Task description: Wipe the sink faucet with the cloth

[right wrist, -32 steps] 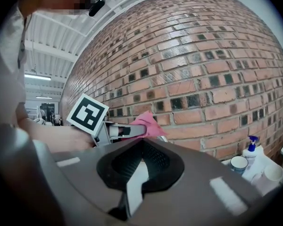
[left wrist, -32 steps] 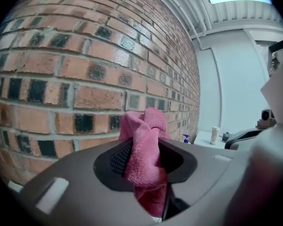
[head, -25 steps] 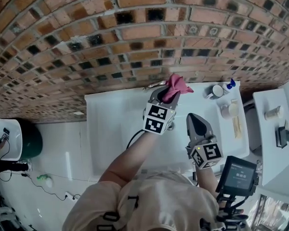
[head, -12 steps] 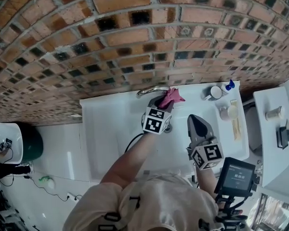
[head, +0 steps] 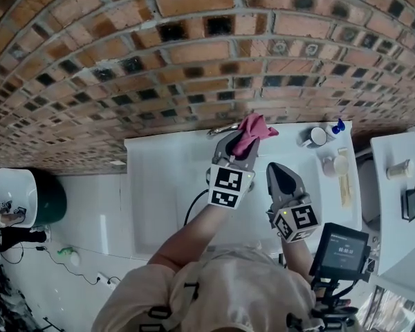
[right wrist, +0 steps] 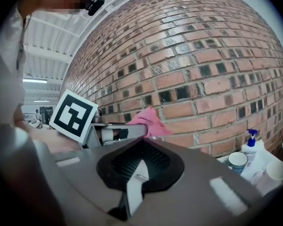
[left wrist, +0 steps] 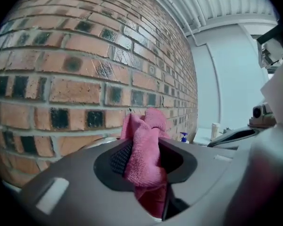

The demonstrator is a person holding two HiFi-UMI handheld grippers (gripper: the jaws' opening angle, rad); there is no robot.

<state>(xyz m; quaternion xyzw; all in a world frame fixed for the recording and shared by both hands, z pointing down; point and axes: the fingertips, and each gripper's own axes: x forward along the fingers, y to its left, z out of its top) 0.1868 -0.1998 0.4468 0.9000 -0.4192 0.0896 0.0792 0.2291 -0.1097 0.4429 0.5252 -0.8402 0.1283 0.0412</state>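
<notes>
A pink cloth point(head: 253, 131) sticks out of my left gripper point(head: 242, 144), which is shut on it; in the left gripper view the cloth point(left wrist: 144, 149) bunches up between the jaws. In the head view the cloth rests against the right end of the chrome faucet point(head: 222, 128), at the back rim of the white sink point(head: 166, 185) below the brick wall. My right gripper point(head: 283, 178) hovers over the sink's right part, a little nearer to me, shut with nothing in it. In the right gripper view the cloth point(right wrist: 148, 118) and the left gripper's marker cube point(right wrist: 74, 115) are ahead to the left.
On the counter right of the faucet stand a mug point(head: 312, 136), a blue-pump soap bottle point(head: 337, 126) and a pale cup point(head: 334, 164). A white side table point(head: 391, 206) is at the right, a dark green bin point(head: 47, 203) at the left. The brick wall point(head: 194, 54) rises just behind the sink.
The left gripper slid the cloth left and nearer along the faucet, then came back right to about where it began. The right gripper has hardly moved.
</notes>
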